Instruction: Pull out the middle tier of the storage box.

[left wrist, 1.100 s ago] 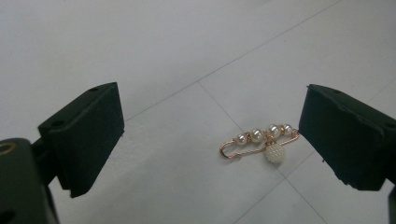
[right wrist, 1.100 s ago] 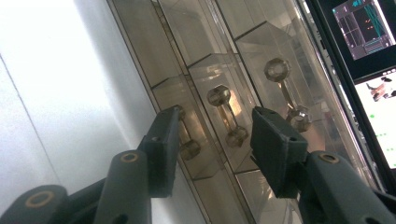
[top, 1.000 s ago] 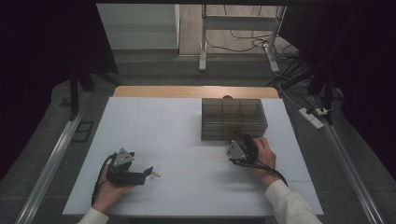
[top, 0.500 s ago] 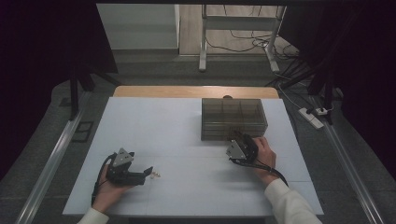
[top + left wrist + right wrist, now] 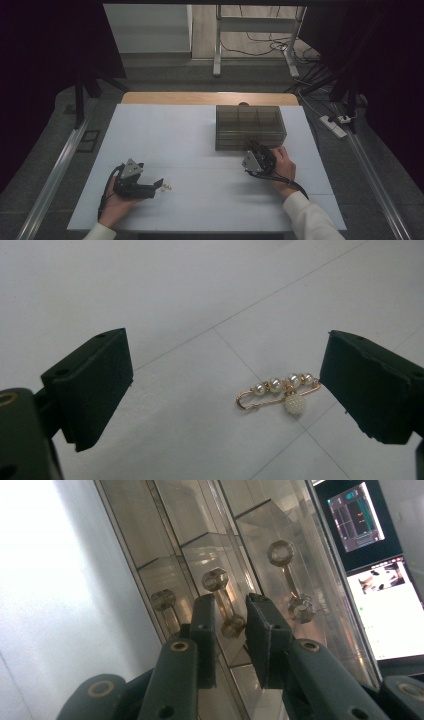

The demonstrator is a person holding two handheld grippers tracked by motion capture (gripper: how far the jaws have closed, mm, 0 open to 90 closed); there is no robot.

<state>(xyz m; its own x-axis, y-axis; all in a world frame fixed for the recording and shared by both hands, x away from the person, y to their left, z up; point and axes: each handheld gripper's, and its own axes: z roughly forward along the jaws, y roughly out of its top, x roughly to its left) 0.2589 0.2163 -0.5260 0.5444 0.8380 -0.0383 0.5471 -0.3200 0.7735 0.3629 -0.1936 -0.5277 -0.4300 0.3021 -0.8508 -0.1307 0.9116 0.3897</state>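
A gold safety-pin brooch (image 5: 280, 392) with small pearls lies on the white table, also seen as the brooch (image 5: 166, 187). My left gripper (image 5: 225, 385) rests low over it, wide open, with the brooch close to the right-hand jaw. In the high view, the left gripper (image 5: 161, 184) is at the front left. My right gripper (image 5: 252, 146) points at the front of a clear drawer box (image 5: 250, 126). Its jaws have just been closing around the middle drawer's knob (image 5: 233, 626). They are narrow, with a slim gap still beside the knob.
Two more drawer knobs (image 5: 300, 611) flank the middle one on the box front. A wooden strip (image 5: 210, 98) runs along the table's far edge. A power strip (image 5: 334, 125) lies on the floor at the right, and metal rails run down both sides.
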